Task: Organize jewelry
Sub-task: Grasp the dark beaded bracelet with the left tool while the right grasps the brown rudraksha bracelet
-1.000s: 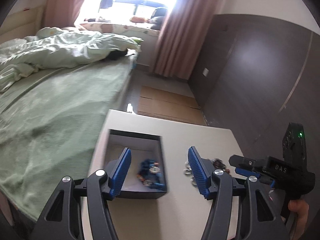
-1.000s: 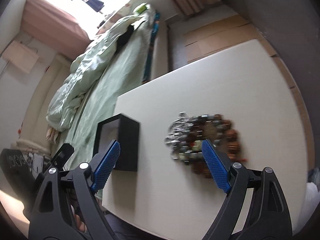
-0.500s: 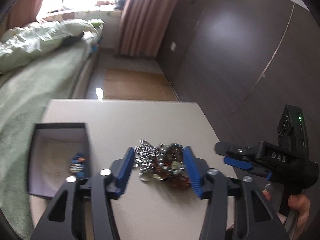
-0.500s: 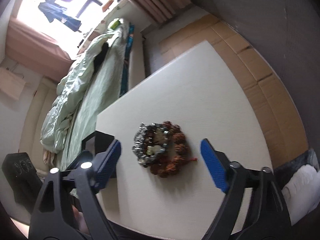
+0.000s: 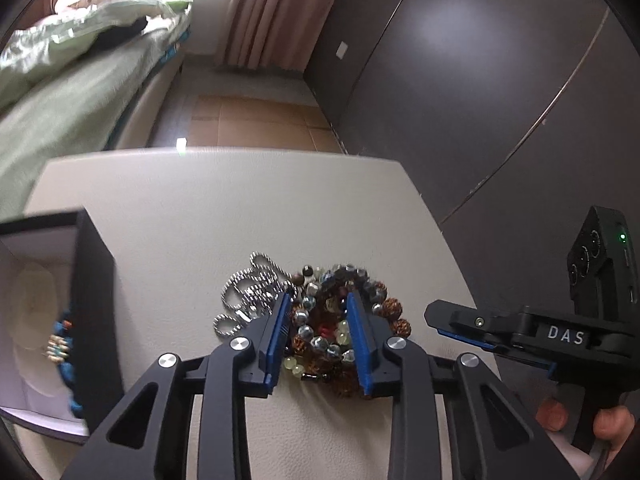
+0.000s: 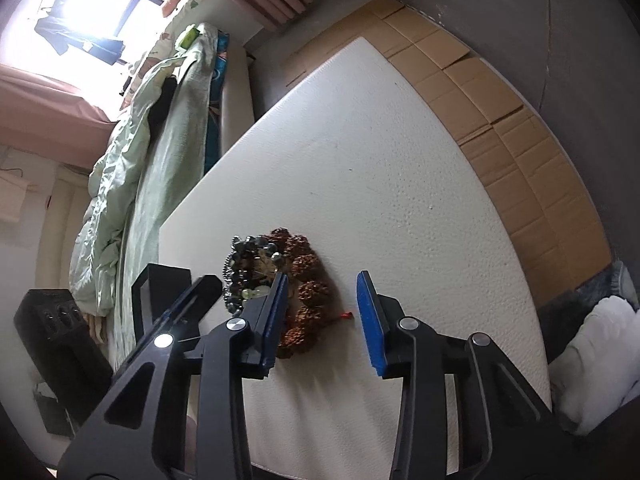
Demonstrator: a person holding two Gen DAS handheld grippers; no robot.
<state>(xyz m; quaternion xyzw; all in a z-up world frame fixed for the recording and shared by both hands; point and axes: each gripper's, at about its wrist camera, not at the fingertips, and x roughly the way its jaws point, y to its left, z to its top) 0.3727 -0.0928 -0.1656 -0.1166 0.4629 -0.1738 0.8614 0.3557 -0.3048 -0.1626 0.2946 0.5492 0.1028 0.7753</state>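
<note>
One black box (image 5: 94,320) beside bracelet pile (image 5: 324,320).

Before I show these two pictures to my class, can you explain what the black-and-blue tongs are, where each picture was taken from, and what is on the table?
These are hand-held grippers, one in each of a person's hands, each carrying a camera that looks along its two fingers. In the left camera's picture, the left gripper is lowered over a pile of bracelets on the white table, its fingers partly closed around some beads; nothing is lifted yet. A black box to the left already holds blue jewelry. The right gripper waits alongside. In its own picture it is open and holds nothing, beside the same pile.
</note>
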